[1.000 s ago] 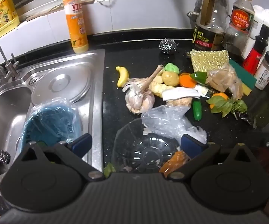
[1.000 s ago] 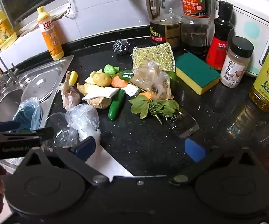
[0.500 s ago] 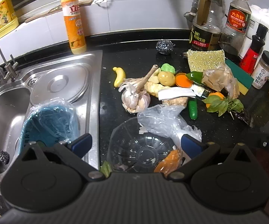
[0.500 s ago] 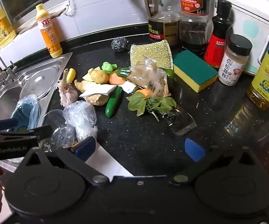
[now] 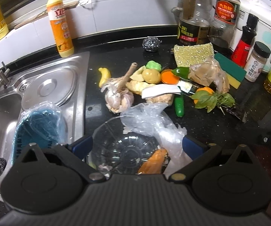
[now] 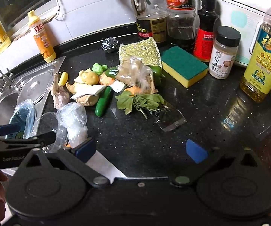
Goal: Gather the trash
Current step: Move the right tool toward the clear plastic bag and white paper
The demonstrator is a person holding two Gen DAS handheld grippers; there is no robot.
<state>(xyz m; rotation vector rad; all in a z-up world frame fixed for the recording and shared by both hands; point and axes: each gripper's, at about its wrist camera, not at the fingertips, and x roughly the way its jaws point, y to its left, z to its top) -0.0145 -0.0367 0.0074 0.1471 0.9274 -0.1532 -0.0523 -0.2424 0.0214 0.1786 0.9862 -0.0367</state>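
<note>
A pile of scraps lies on the black counter: a garlic bulb (image 5: 119, 96), a potato (image 5: 151, 75), a green cucumber (image 5: 179, 105), leaves (image 5: 210, 99), a clear bag of brown matter (image 5: 207, 73) and a crumpled clear plastic bag (image 5: 150, 120). A clear glass bowl (image 5: 124, 148) sits between my left gripper's (image 5: 137, 146) open fingers, with an orange scrap inside. A blue bin lined with plastic (image 5: 37, 130) sits in the sink. My right gripper (image 6: 141, 148) is open and empty above the bare counter, right of the plastic bag (image 6: 73, 120).
Bottles, a spice jar (image 6: 224, 54), a yellow-green sponge (image 6: 184, 66), a gold scouring pad (image 6: 139, 50) and a steel scourer (image 6: 109, 45) line the back. An orange detergent bottle (image 5: 61, 22) stands by the steel sink (image 5: 46, 82). A clear wrapper (image 6: 169, 120) lies near the leaves.
Both grippers have moved forward a little toward the pile. The left one's fingers now flank the glass bowl more closely. Both stay open.
</note>
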